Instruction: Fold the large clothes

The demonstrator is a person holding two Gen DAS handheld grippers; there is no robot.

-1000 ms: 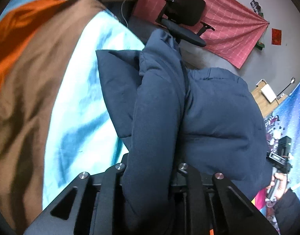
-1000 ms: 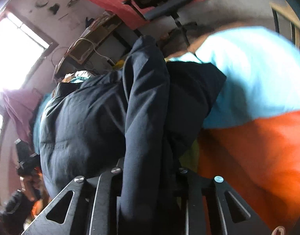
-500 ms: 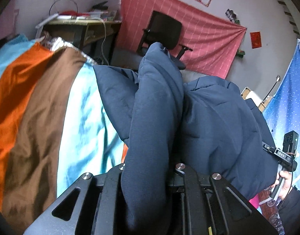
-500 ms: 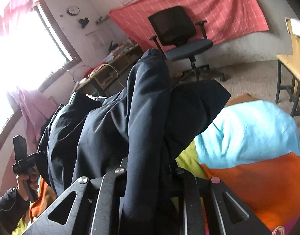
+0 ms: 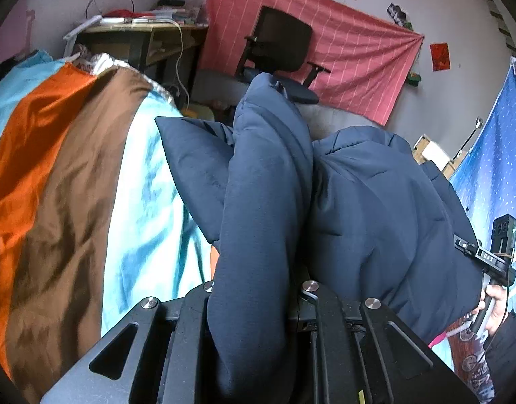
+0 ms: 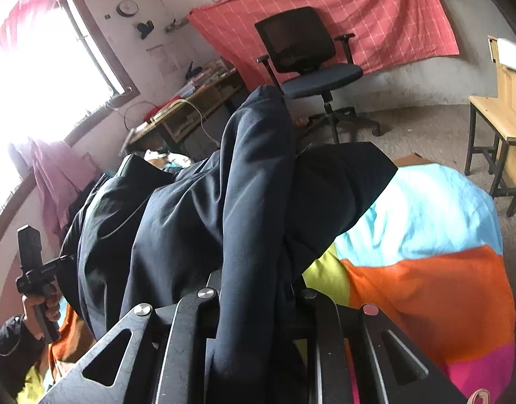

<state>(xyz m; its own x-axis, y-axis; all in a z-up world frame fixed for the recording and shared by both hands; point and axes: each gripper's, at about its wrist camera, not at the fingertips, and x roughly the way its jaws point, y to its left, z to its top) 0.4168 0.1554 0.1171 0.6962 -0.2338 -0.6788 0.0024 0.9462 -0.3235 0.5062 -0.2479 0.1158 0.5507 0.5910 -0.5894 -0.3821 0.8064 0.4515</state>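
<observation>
A large navy puffer jacket (image 5: 376, 208) hangs lifted between my two grippers above a striped bedspread (image 5: 66, 175). My left gripper (image 5: 258, 289) is shut on a thick fold of the jacket, which bulges up between the fingers. My right gripper (image 6: 258, 289) is shut on another fold of the same jacket (image 6: 190, 222). The fingertips of both are hidden by the cloth. The right gripper and its hand show at the right edge of the left wrist view (image 5: 497, 259). The left gripper and its hand show at the left edge of the right wrist view (image 6: 35, 276).
The bedspread (image 6: 426, 252) has cyan, orange, brown, yellow and magenta bands. A black office chair (image 6: 312, 64) stands before a red cloth (image 6: 376, 17) on the wall. A cluttered desk (image 5: 140, 30) stands by the window, a wooden chair (image 6: 497, 114) at right, a blue hanging (image 5: 493, 168) beside the bed.
Both grippers have tilted up and lifted the jacket off the bedspread; the views swung from the bed toward the room's far wall and chair.
</observation>
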